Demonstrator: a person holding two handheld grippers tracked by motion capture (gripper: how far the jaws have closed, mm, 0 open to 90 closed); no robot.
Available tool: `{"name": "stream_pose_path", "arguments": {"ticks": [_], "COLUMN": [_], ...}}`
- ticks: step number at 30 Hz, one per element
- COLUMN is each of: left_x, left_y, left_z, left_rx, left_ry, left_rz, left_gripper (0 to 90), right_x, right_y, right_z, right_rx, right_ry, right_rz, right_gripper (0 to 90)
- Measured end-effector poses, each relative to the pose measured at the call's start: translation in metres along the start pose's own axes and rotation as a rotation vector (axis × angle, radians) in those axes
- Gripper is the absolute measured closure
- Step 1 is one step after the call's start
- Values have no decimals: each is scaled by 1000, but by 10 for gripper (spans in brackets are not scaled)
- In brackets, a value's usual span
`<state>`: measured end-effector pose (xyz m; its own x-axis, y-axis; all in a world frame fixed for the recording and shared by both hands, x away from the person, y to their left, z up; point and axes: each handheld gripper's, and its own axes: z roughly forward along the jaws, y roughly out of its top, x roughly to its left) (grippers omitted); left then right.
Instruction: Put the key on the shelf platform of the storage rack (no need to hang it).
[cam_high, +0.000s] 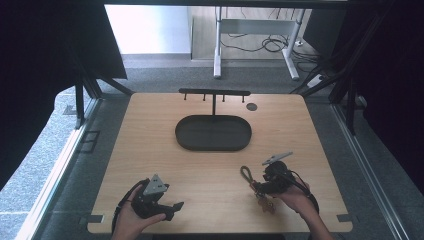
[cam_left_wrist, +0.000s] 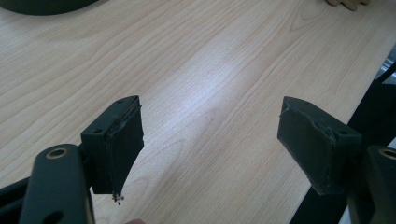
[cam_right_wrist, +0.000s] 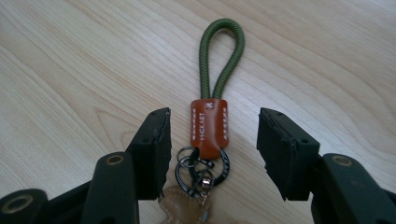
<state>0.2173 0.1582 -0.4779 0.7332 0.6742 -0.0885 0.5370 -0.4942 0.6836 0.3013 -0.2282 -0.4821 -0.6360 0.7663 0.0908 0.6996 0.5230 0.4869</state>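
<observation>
Claw, right (cam_right_wrist: 212, 149): spread on either side of the keychain (cam_right_wrist: 210, 126); nothing is pinched yet, and gaps are seen between both pads and the leather tab.
Claw, left (cam_left_wrist: 210, 140): spread wide over bare counter (cam_left_wrist: 196, 70), nothing between the jaws.
Keychain: lying flat on the counter, near the tray (cam_high: 213, 132), on the person's side and to its right; the green loop (cam_right_wrist: 222, 56) is pointed away from the right claw, the rings (cam_right_wrist: 201, 170) toward it.
Risk, miss: if the jaws are shut too high, the flat tab could be skimmed and left lying.
Risk, slip: if only the rings are caught, the keychain could swing or drop.
Risk, push: the tab could be nudged aside by one pad landing first.
</observation>
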Motion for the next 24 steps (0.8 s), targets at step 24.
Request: {"name": "stream_pose_path", "arguments": {"ticks": [24], "left_x": [-1], "left_y": [0], "left_z": [2], "left_rx": [3], "left_ry": [-9], "left_rz": [7], "left_gripper": [230], "right_x": [4], "right_y": [14], "right_z": [32], "right_rx": [182], "right_ry": [-20], "right_rz": [-37], "right_gripper": [508]}}
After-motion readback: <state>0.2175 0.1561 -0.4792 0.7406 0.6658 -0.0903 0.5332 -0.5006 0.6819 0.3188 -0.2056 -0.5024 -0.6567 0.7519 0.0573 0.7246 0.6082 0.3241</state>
